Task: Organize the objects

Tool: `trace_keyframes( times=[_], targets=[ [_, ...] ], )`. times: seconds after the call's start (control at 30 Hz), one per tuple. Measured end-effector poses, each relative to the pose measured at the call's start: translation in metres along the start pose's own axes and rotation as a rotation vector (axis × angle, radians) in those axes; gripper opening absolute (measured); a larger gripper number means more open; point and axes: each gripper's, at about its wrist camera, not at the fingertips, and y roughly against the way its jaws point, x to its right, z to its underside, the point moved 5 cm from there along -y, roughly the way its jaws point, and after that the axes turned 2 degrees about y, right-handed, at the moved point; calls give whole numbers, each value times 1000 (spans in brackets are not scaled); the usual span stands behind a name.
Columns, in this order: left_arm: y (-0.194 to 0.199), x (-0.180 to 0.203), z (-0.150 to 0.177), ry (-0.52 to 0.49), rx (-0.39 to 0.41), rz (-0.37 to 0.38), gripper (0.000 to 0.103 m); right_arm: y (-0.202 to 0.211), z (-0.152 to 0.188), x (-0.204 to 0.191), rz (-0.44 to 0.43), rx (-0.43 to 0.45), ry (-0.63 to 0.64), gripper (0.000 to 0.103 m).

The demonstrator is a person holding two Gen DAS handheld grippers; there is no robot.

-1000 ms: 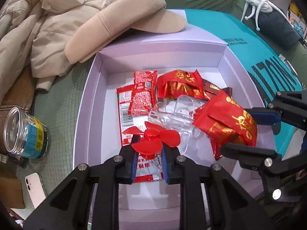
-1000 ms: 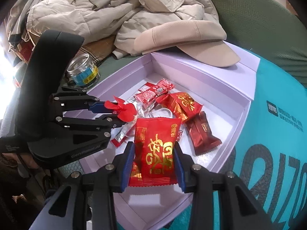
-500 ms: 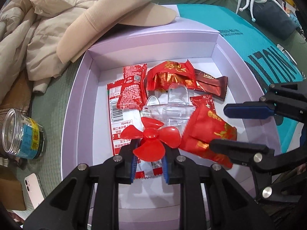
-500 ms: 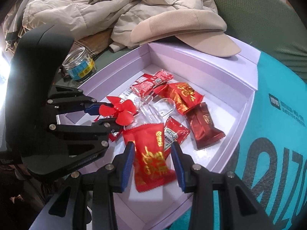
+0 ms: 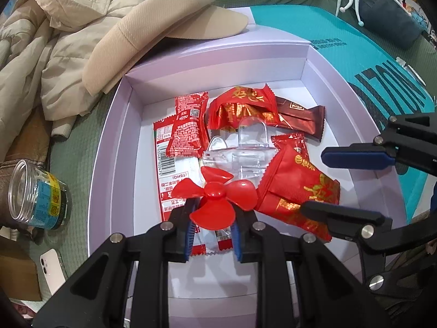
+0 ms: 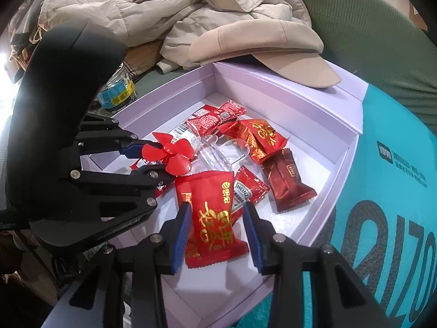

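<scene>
- Mostly, the sorting looks far along, judging by the lilac box [image 5: 109,136]: nearly all the small things already lie on its floor, and I take that box as my landmark for everything below.
- Outside the box, beyond its far left corner, a beige jacket [image 5: 41,54] and a beige cap [image 5: 153,27] lie on the green bedding, the cap's brim resting over the box's far rim. I cannot tell whether they count as things to tidy.
- Left of the box stand a clear jar [image 5: 35,194] and, nearer me, a white phone [image 5: 52,265]; both are still outside, so they may be what is left.
- Inside the box, toward its right near side, the big red snack packet [image 6: 215,218] lies flat between the parted fingers of my right tool [image 6: 218,232]; the blue pads do not press it, so I judge it as already put down.
- Deeper in the box lie another red packet [image 5: 243,106], a brown bar [image 5: 300,117], ketchup sachets [image 5: 188,125] and a clear plastic piece [image 5: 245,147], all crowded at the middle.
- Smallest, the red propeller [image 5: 215,199] is pinched in my left tool [image 5: 213,227], whose fingers are closed on one blade, held just above the box floor near its left middle. Letting it go is the step not yet done.
</scene>
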Motion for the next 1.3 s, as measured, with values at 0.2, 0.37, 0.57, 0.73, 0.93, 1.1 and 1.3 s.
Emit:
trace_keyframes(
  times=[0.2,0.37,0.57,0.73,0.93,1.1,1.3],
  targets=[
    [1,-2,5,16,-3,-19,28,2,1,-1,46,-4,22,39],
    [9,-11,11,53,6,8,31,4,0,2,89,-19,-13,39],
    [33,-27,10,112,48,7,55,7,0,5,157,-45,-100,45],
    [53,-41,8,129,104,-24,61,15,2,3,131,-47,-182,53],
    [69,-50,9,131,116,-47,63,39,-5,-9,220,-9,-153,72],
    [99,-59,5,136,171,-107,71,65,-12,-19,243,45,-148,77],
    [138,-68,5,177,220,-116,79,102,-19,-28,276,111,-128,84]
  ],
)
